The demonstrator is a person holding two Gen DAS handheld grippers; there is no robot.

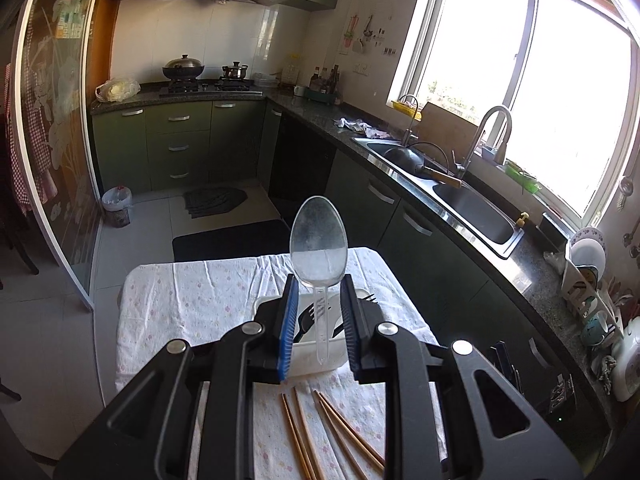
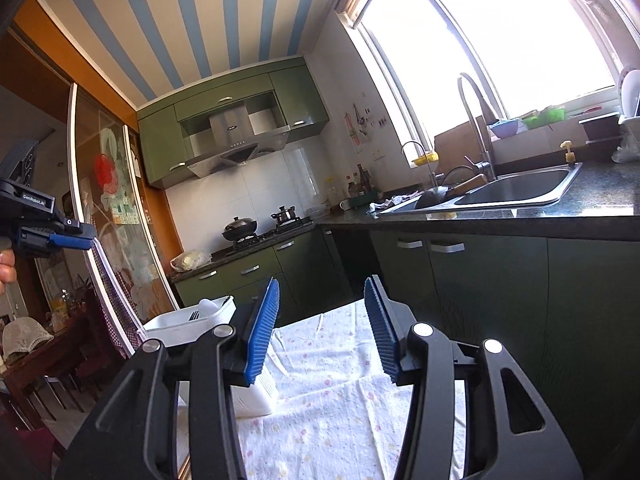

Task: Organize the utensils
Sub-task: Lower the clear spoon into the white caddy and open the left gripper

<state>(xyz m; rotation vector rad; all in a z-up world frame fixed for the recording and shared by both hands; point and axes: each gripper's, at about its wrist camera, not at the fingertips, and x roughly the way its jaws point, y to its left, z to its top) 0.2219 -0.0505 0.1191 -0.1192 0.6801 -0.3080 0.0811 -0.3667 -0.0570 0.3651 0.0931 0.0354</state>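
Hovering above the desk (image 1: 208, 292) with its floral white cloth, the left hand-held gripper (image 1: 319, 292) has its blue-padded fingers set fairly wide. A clear plastic spoon (image 1: 319, 240) stands upright between them, bowl up, handle pointing down toward the white plastic organiser tray (image 1: 312, 362) just below and ahead. No pad visibly touches the handle, so whether the spoon is gripped, just released or falling cannot be told. Black plastic forks (image 1: 308, 316) already lie in the tray. Several wooden chopsticks (image 1: 320, 436) lie loose on the cloth beneath the gripper body, nearer than the tray.

The right hand-held gripper (image 2: 322, 328) is raised, wide and empty, with bare cloth ahead of it; the tray (image 2: 188, 322) sits to its left and the left tool is seen at far left.

Judgement: step in hand is depositing the spoon into the tray. Chopsticks remain unsorted. Next move likely calls for lowering onto the chopsticks, aligning the pads across their length, and closing narrowly, since thin sticks may roll or splay.
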